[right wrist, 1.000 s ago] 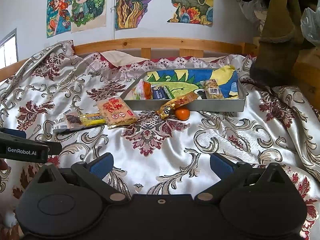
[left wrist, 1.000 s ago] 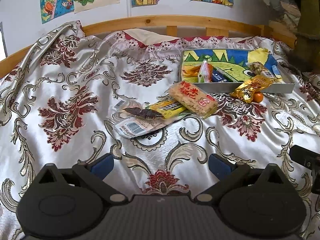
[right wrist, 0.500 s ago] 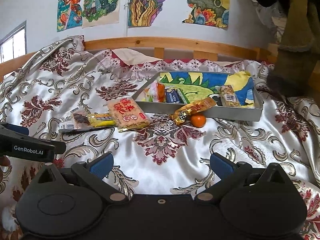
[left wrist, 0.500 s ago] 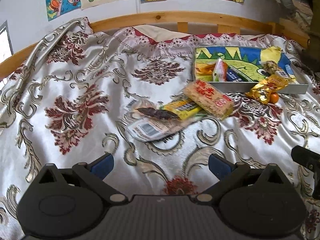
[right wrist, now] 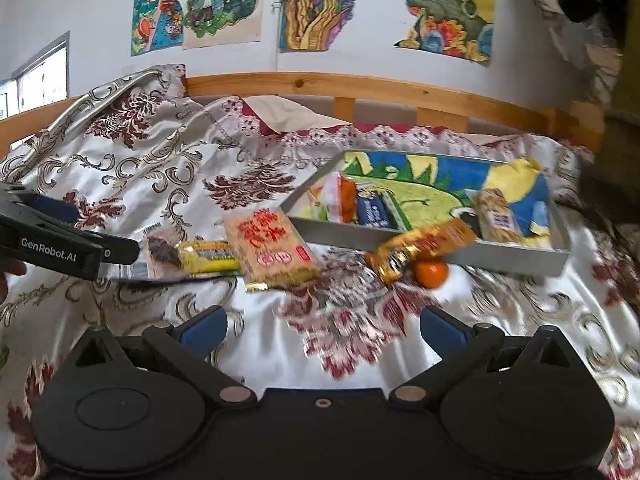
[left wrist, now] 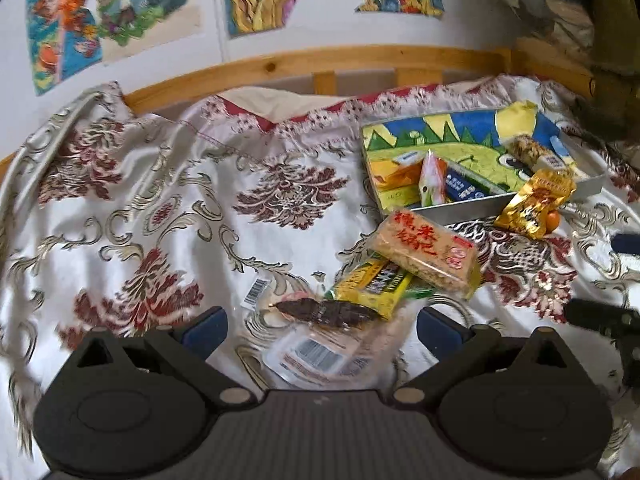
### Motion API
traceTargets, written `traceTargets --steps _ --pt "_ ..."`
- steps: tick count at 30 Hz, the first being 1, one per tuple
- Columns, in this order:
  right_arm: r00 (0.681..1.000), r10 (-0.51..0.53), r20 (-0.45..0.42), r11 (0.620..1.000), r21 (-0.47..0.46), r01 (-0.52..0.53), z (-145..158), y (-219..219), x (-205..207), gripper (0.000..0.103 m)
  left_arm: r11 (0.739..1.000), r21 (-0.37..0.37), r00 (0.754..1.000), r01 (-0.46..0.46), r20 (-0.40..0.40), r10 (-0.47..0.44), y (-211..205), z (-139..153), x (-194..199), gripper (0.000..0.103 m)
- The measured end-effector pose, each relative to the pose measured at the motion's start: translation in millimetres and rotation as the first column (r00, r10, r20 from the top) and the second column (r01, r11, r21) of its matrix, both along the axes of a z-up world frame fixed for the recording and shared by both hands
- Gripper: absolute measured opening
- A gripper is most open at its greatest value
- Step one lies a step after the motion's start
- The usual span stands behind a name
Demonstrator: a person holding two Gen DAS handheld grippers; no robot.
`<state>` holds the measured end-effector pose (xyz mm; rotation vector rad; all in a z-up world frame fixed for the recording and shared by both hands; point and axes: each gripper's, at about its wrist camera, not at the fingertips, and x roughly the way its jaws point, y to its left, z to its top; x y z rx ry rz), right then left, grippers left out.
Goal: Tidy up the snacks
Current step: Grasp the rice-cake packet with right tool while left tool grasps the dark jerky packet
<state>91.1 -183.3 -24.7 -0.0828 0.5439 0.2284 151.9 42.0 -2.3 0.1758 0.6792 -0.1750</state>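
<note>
A grey tray (left wrist: 464,208) (right wrist: 436,246) with a colourful lining holds several snacks on the bed. In front of it lie a rice-cracker pack with red print (left wrist: 426,254) (right wrist: 270,250), a yellow bar (left wrist: 372,286) (right wrist: 208,262), a clear packet with a dark snack (left wrist: 326,314) (right wrist: 162,250), a gold packet (left wrist: 536,204) (right wrist: 420,252) and a small orange (left wrist: 553,220) (right wrist: 430,273). My left gripper (left wrist: 322,326) stands open, its fingers on either side of the clear packet. Over bare cloth below the gold packet, my right gripper (right wrist: 322,326) is open and holds nothing.
A patterned satin cover (left wrist: 160,220) drapes the bed. A wooden rail (right wrist: 360,88) and a wall with drawings close off the back. The left gripper's body (right wrist: 60,244) enters the right wrist view from the left. Dark bulky things (left wrist: 600,60) stand at the right.
Both grippers have moved forward toward the snacks. The clear packet now lies between the left fingers, and the tray looms larger in the right wrist view.
</note>
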Motion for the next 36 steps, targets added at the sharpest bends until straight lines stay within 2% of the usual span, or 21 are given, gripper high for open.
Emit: traceTargets --steps 6,10,16,19,24,30,32,34,36 --pt "0.999 0.053 -0.007 0.998 0.04 -0.053 -2 8 39 0.102 0.987 -0.146 0.994 -0.073 -0.092 0.06 25 -10 32 0.102" --pt "0.989 0.147 -0.019 0.988 0.059 -0.146 -7 19 70 0.102 0.968 -0.224 0.983 -0.115 -0.165 0.078 36 -20 54 0.102" --pt "0.959 0.277 -0.064 0.961 0.016 -0.276 -21 35 109 0.102 0.931 -0.334 0.969 -0.145 -0.24 0.064 41 -35 77 0.102" --pt "0.951 0.298 -0.087 0.954 -0.007 -0.3 -30 40 124 0.102 0.928 -0.328 0.961 -0.174 -0.262 0.087 38 -42 82 0.102" --pt "0.947 0.296 -0.123 0.954 -0.005 -0.299 -44 44 141 0.102 0.944 -0.276 0.957 -0.179 -0.271 0.102 30 -48 87 0.102" --pt "0.954 0.258 -0.153 0.966 0.018 -0.259 -56 45 156 0.101 0.952 -0.26 0.965 -0.162 -0.242 0.099 26 -49 83 0.1" --pt "0.95 0.27 -0.157 0.962 0.016 -0.271 -56 46 155 0.089 0.953 -0.262 0.968 -0.151 -0.235 0.089 25 -49 82 0.098" --pt "0.948 0.279 -0.157 0.96 0.015 -0.28 -55 46 152 0.084 0.952 -0.269 0.969 -0.147 -0.233 0.084 25 -47 82 0.096" --pt "0.948 0.284 -0.145 0.958 0.0 -0.287 -54 46 149 0.083 0.945 -0.297 0.969 -0.134 -0.239 0.062 25 -47 82 0.07"
